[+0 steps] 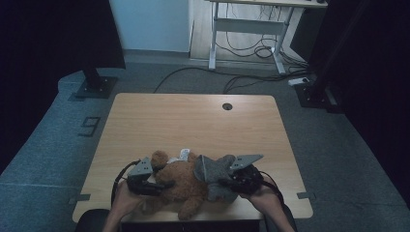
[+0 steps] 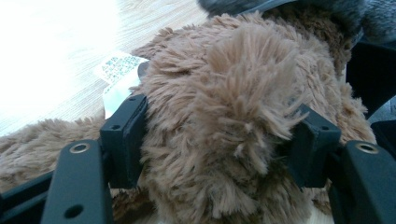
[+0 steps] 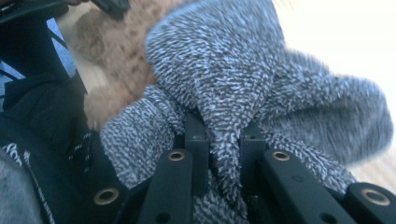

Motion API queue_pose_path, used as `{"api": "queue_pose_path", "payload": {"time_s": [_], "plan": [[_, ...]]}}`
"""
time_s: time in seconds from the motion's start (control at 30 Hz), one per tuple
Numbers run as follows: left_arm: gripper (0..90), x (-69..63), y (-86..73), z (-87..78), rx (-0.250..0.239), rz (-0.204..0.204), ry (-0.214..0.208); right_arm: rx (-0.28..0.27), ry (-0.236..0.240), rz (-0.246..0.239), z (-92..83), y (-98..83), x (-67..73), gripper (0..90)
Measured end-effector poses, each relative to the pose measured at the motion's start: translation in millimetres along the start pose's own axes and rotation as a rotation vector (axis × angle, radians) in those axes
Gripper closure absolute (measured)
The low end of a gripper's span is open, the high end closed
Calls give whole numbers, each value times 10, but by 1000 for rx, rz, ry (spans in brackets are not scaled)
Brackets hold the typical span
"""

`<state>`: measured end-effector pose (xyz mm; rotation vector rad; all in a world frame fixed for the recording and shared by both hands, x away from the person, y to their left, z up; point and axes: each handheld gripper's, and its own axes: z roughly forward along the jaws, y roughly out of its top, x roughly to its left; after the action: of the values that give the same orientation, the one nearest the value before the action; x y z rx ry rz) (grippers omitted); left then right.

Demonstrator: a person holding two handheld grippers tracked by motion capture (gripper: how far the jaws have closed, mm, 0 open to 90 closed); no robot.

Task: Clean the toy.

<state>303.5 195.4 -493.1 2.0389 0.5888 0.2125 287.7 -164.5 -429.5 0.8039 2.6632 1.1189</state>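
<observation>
Two claws: I hold one in each hand, near the front edge of the wooden table (image 1: 145, 116).
Teddy bear: the brown teddy bear (image 1: 181, 181) lies on the table between my two claws.
Left claw: my left claw (image 1: 162, 184) squeezes a fluffy part of the bear from both sides.
Left claw, close up: in the left gripper view the two black jaws press into the brown fur (image 2: 219, 116), one on each side. I cannot tell which part of the bear it is.
Right claw: my right claw (image 1: 223, 182) pinches the grey knit cloth (image 1: 215, 169), which lies on the bear's right side.
Right claw, close up: in the right gripper view the jaws are nearly together, with a fold of the grey cloth (image 3: 224, 154) caught between them. The rest of the cloth bunches up above the jaws.
White tag: a small white tag (image 2: 119, 70) with tiny print sticks out beside the bear. It shows big in the left gripper view and as a tiny white spot (image 1: 184, 153) in the high view.
High view extra: it shows the grey floor, a desk far back and black cables (image 1: 251, 50) under it.
Right gripper view extra: my dark sleeve (image 3: 42, 116) is at the left, and the bear's fur is behind the cloth.
</observation>
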Motion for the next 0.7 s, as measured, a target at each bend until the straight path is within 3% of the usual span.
{"api": "queue_pose_path", "payload": {"time_s": [0.23,0.47,0.6,0.7], "plan": [[312,3,-2,0,-1,-3,-2,34,-17,71,1,-354,-105,789],[312,10,-8,3,-4,-8,-2,98,-104,123,-39,-614,-232,789],[312,12,-7,8,-6,-11,0,66,-120,136,-207,-596,-274,789],[313,12,-8,11,-7,-15,1,-1,-104,125,-349,-469,-231,790]]}}
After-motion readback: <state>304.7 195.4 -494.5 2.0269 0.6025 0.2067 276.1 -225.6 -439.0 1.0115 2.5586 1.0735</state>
